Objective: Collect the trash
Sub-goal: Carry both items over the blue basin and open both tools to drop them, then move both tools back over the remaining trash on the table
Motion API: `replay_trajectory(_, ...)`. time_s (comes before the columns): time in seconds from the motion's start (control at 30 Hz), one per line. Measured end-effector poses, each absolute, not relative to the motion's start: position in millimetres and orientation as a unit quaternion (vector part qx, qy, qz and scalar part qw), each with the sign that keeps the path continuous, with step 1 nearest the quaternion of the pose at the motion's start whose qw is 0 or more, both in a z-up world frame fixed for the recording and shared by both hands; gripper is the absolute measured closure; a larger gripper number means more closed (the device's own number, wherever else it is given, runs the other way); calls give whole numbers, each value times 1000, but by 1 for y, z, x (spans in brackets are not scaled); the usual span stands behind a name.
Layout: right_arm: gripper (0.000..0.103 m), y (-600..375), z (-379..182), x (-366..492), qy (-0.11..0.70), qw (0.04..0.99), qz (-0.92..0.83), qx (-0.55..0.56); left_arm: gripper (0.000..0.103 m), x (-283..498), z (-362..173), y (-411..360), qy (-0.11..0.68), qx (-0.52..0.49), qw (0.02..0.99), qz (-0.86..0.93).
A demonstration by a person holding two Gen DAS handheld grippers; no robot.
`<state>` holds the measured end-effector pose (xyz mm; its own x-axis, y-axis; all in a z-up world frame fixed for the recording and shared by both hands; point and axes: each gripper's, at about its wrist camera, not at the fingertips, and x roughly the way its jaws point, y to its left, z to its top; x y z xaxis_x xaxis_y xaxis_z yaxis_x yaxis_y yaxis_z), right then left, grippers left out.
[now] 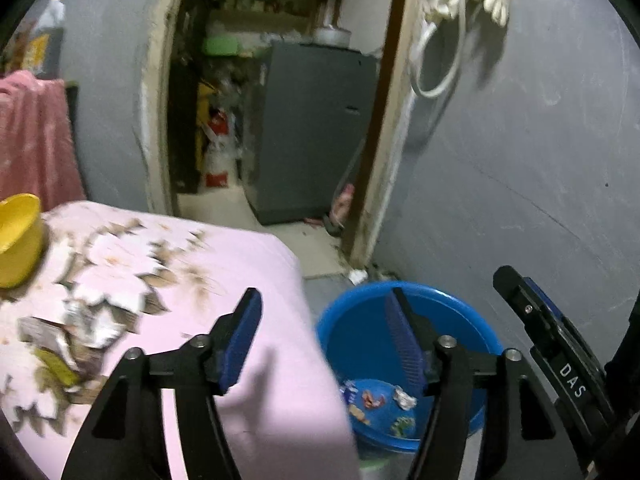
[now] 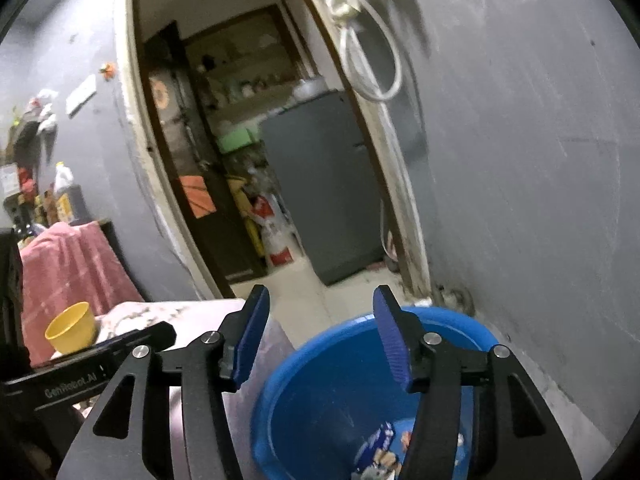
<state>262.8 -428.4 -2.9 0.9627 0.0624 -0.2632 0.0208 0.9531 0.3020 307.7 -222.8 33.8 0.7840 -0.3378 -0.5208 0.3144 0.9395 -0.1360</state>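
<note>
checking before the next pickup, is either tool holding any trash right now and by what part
Nothing is held. The left tool and the right tool are both open and empty, above the blue bucket with wrappers in it.

On my left a yellow bowl [image 1: 18,240] sat on the pink floral cloth [image 1: 224,264]; through the doorway ahead I saw a grey fridge [image 1: 312,128].
</note>
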Motion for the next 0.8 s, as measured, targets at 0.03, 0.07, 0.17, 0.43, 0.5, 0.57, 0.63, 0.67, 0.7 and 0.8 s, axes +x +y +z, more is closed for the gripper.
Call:
replay_trajectory(0.03,43,-424,-1,262,128,980,17,149,37,305,36,-217,272,-23,948,-166)
replay_trajectory(0.07,39,-420,1,261,119,982,24,147,35,301,39,-210,263,-28,951,-159)
replay_trajectory(0.17,31,-408,7,259,98,985,42,137,30,292,47,-187,245,-39,959,-135)
replay_trajectory(0.43,1,-372,19,248,39,989,91,112,3,254,64,-131,169,-43,983,-64)
replay_trajectory(0.5,0,-363,23,240,19,989,107,104,2,245,65,-120,155,-39,986,-50)
replay_trajectory(0.57,0,-355,24,238,7,988,121,96,2,237,65,-110,145,-35,988,-39)
replay_trajectory(0.63,0,-344,26,236,-3,987,134,84,2,231,66,-100,137,-32,990,-28)
replay_trajectory(0.67,0,-338,27,235,-9,987,142,79,2,227,65,-97,133,-31,990,-23)
replay_trajectory(0.7,0,-333,29,234,-13,986,148,75,2,223,66,-92,129,-31,991,-18)
replay_trajectory(0.8,0,-320,31,230,-25,985,162,62,2,216,66,-80,121,-32,992,-5)
